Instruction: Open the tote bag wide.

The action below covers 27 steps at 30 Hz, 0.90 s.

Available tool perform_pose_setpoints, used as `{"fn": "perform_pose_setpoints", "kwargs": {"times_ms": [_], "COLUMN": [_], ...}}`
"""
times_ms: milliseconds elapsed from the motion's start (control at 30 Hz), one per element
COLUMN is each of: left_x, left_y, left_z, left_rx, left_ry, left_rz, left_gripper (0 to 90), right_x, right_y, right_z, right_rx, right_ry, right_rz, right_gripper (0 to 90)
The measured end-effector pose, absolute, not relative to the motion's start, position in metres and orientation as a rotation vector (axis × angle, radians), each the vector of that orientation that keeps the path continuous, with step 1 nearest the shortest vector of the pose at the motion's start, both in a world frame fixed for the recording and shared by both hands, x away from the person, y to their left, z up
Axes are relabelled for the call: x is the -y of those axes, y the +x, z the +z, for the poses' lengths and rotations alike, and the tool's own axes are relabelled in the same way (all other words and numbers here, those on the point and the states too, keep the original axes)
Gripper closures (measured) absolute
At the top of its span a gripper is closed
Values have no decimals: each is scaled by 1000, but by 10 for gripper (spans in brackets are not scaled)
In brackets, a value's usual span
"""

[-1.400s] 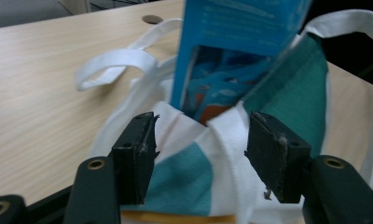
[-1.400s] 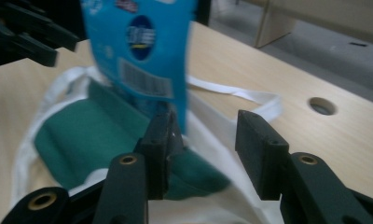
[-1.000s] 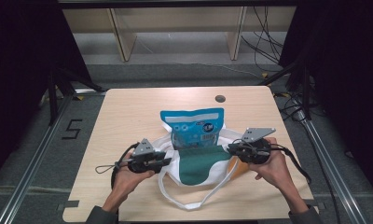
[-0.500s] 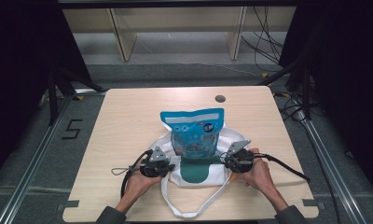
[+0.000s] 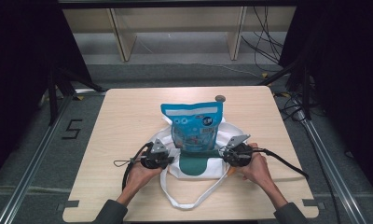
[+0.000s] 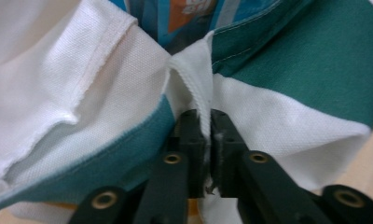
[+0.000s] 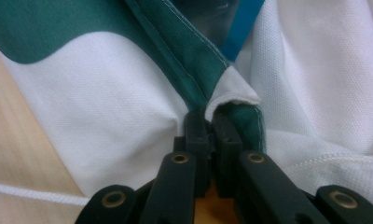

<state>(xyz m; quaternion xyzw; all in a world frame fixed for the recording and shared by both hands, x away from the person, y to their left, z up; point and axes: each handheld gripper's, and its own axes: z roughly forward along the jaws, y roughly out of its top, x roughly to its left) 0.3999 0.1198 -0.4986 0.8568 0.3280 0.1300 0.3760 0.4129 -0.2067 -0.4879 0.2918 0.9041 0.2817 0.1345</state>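
Observation:
A white and green tote bag [image 5: 194, 164] lies on the table [image 5: 128, 112] with a blue snack pouch [image 5: 194, 122] sticking out of its mouth at the far side. My left gripper [image 5: 169, 158] holds the bag's left edge. In the left gripper view its jaws [image 6: 206, 122] pinch a white fold of the bag's rim [image 6: 194, 79]; they have just eased open a little, with the cloth still clamped. My right gripper [image 5: 224, 156] is at the bag's right edge, shut [image 7: 207, 119] on a fold of green and white cloth [image 7: 222, 93].
The bag's white handles [image 5: 184, 203] loop toward the table's near edge. A small dark round object [image 5: 219, 98] lies on the table behind the pouch. Wooden shelving legs and cables stand on the floor beyond the table.
Both grippers have come inward toward each other and sunk to the table with the bag's edges. The bag's mouth has narrowed around the pouch.

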Motion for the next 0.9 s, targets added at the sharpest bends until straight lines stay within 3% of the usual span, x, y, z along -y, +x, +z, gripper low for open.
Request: {"fn": "perform_pose_setpoints", "kwargs": {"times_ms": [133,233,467,733,900], "left_x": [-129,-139,-165,-161,-160], "left_y": [394,393,403,434,456], "left_z": [-482,-464,-427,-440,-445], "left_rx": [-804,-821,-876,-962,-994], "left_ry": [2150,2035,1915,1930,1987], "left_rz": [268,231,350,432,476], "left_gripper": [705,689,710,751,681], "right_x": [215,226,261,252,230], "right_y": [409,405,411,428,423], "right_z": [-474,-457,-412,-418,-421], "right_rx": [-2628,-2595,-2396,-2413,-2512], "right_ry": [809,800,867,905,814], "right_rz": [937,1071,1213,1195,1195], "right_gripper": [799,746,743,729,667]}}
